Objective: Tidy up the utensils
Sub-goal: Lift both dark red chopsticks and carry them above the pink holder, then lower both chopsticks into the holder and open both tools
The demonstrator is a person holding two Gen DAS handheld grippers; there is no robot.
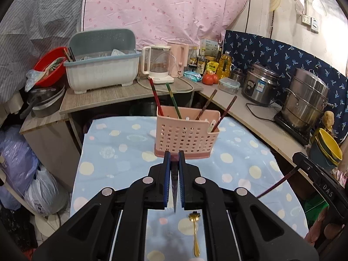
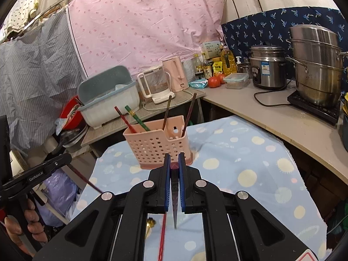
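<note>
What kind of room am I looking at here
Most likely a small home kitchen corner: a rice cooker and stacked steamer pot stand on the counter, with cooking oil and sauce bottles beside a dish rack.

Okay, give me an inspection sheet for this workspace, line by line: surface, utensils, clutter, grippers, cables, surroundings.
Surface: table under a blue spotted cloth.
Job's things: pink utensil holder upright on the cloth, four chopsticks standing in it; gold spoon and red chopstick lying on the cloth.
Clutter: nothing seen on the cloth.
Grippers: left gripper shut on a dark chopstick; right gripper likewise.
Cables: black cord on the counter by the rice cooker.
Surroundings: dish drainer, kettles, bottles, steel pots, hanging sheets.
</note>
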